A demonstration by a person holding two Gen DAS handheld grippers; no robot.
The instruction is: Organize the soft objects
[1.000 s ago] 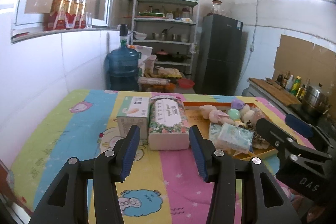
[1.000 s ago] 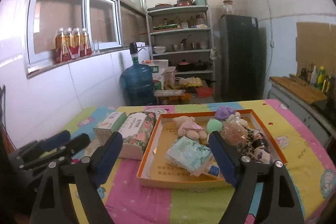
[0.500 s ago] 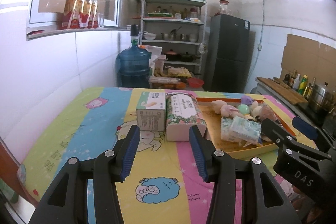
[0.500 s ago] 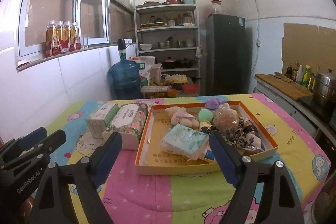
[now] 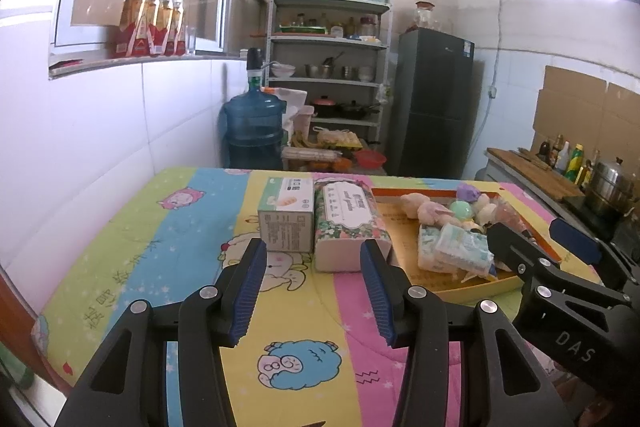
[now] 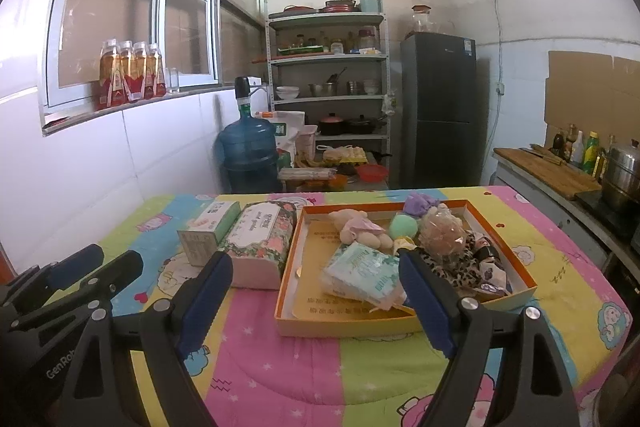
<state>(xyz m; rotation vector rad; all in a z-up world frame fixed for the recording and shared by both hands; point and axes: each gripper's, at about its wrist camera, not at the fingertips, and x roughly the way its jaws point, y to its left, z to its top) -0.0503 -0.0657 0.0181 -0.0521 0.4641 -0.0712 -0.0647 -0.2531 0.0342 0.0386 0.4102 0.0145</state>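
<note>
Nearest to me, my left tool (image 5: 312,291) hangs over the cartoon-print striped cloth of the tabletop (image 5: 160,251), its blue ribbed pads partly spread with nothing between them; my right tool (image 6: 316,303) is spread wider, also empty, low over the near edge of the shallow orange-rimmed cardboard tray (image 6: 360,323). Next out, on the cloth left of the tray, a floral-wrapped soft tissue pack (image 6: 260,239) lies touching a small white-and-green carton (image 6: 208,231). Inside the tray, front to back: a pale green plastic-wrapped tissue packet (image 6: 360,273), a leopard-print fabric piece (image 6: 460,263), a beige plush toy in a pink dress (image 6: 358,229), a mint-green ball (image 6: 403,227), a crinkled clear bag of something tan (image 6: 440,231), and a purple soft lump (image 6: 418,205) at the far wall. Judgement: all look light and yielding; the wrapped packets will be slippery and crush, so I would take them across the short middle; the plush by its body. The right view shows the tray's whole interior and far corner; the left view hides much of it behind my right tool, but shows the carton's printed front face squarely. Beyond: blue water jug (image 5: 252,131), metal shelf rack (image 5: 328,67), dark fridge (image 5: 434,107).
</note>
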